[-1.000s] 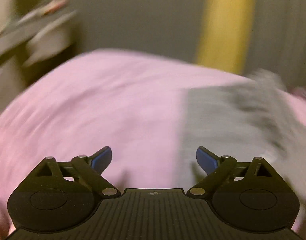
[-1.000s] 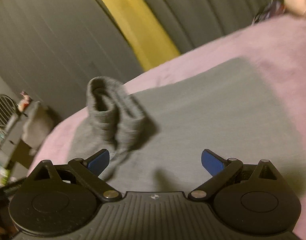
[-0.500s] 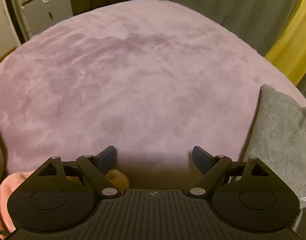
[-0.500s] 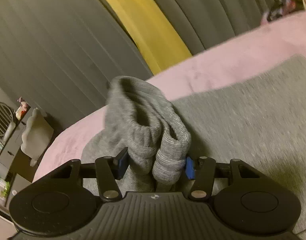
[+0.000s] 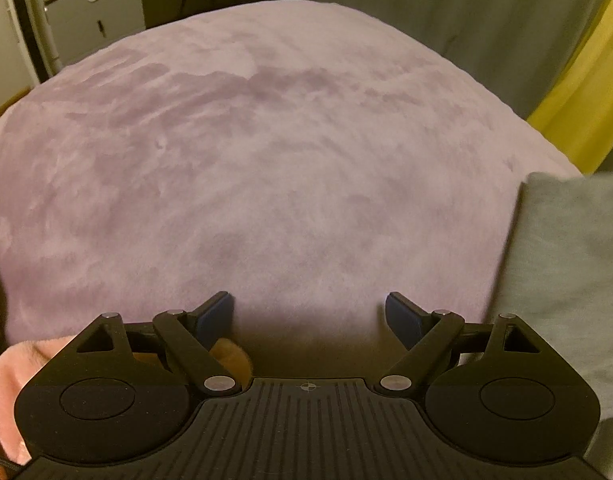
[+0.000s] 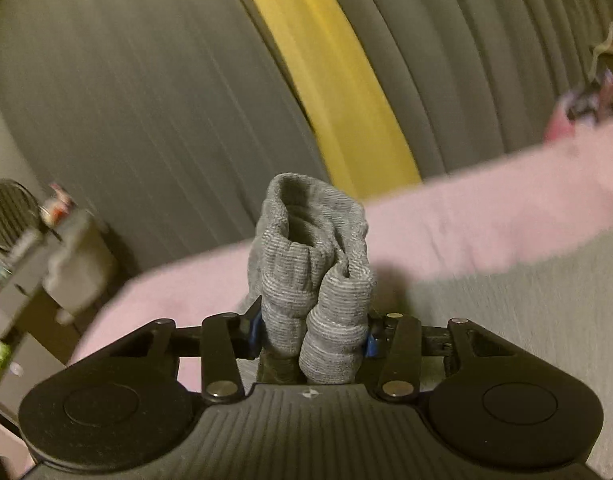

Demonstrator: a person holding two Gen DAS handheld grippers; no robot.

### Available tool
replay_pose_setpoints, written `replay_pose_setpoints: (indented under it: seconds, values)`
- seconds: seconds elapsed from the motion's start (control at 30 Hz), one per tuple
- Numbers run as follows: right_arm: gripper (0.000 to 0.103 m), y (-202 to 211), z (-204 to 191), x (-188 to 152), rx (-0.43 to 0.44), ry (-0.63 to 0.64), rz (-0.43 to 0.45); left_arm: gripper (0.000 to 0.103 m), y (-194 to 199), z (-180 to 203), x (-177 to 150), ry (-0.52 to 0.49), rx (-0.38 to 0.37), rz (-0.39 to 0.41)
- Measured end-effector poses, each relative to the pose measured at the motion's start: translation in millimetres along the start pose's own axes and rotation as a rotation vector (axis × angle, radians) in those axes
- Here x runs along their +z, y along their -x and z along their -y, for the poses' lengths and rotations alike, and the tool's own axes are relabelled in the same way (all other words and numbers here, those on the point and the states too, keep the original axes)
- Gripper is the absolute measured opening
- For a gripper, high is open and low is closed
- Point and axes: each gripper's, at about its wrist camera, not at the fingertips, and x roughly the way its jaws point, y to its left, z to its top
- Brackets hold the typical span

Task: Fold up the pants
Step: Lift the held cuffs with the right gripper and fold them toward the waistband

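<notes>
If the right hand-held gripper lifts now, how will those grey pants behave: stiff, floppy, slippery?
Probably floppy: the ribbed cuffs bunch and crease between the right hand-held gripper fingers. The grey pants would likely drape and trail off the pink blanket. Slipping seems unlikely, since the knit looks textured.

Black ribbed left tongs (image 5: pixel 308 312), blue pads (image 5: pixel 216 314), silver pivot screws, matching right tongs (image 6: pixel 310 330), pink-sleeved hand (image 5: pixel 10 376)

A bed with a pink plush blanket (image 5: pixel 266 168) fills the left wrist view. Behind it hang grey curtains (image 6: pixel 126 92) with a yellow curtain (image 6: pixel 330 76) between them. A grey cabinet (image 5: pixel 94 12) stands beyond the far left edge of the bed. Small blurred objects (image 6: pixel 590 96) lie at the right.
</notes>
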Motion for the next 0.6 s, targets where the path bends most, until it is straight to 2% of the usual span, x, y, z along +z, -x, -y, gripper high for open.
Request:
replay_pose_setpoints:
  seconds: [0.1, 0.17, 0.27, 0.37, 0.4, 0.43, 0.5, 0.53, 0.57, 0.6]
  values:
    - [0.043, 37.9, 7.1, 12.1, 0.005, -0.033, 0.094, 0.089, 1.1, -1.3, 0.4, 0.012, -0.007, 0.000]
    - [0.044, 59.0, 24.8, 15.2, -0.011, -0.097, 0.119, 0.089, 2.1, -0.8, -0.1, 0.016, -0.009, 0.001]
    - [0.044, 78.5, 62.2, 7.5, -0.078, -0.175, 0.128, 0.089, 3.6, 1.5, -0.6, 0.007, -0.009, 0.006]
    - [0.045, 85.0, 106.7, -14.5, -0.162, -0.274, 0.095, 0.089, 5.0, 2.2, -1.1, 0.003, -0.013, 0.007]
    - [0.047, 85.0, 106.7, -14.5, -0.162, -0.274, 0.095, 0.089, 5.6, 1.7, -1.3, 0.004, -0.014, 0.008]
    - [0.049, 80.8, 136.2, -34.5, -0.231, -0.347, 0.032, 0.089, 6.4, 1.2, -1.6, 0.004, -0.015, 0.009]
    - [0.056, 72.5, 163.2, -53.3, -0.274, -0.434, -0.062, 0.090, 8.1, 0.7, -2.3, 0.003, -0.017, 0.015]
    - [0.059, 69.0, 171.3, -60.8, -0.287, -0.470, -0.093, 0.090, 8.7, 0.9, -2.4, 0.002, -0.016, 0.016]
    - [0.066, 66.5, 178.1, -67.7, -0.293, -0.497, -0.111, 0.090, 8.7, 1.4, -2.5, 0.000, -0.014, 0.016]
    - [0.067, 66.4, 182.8, -73.0, -0.278, -0.516, -0.107, 0.090, 8.6, 2.0, -2.5, -0.002, -0.014, 0.014]
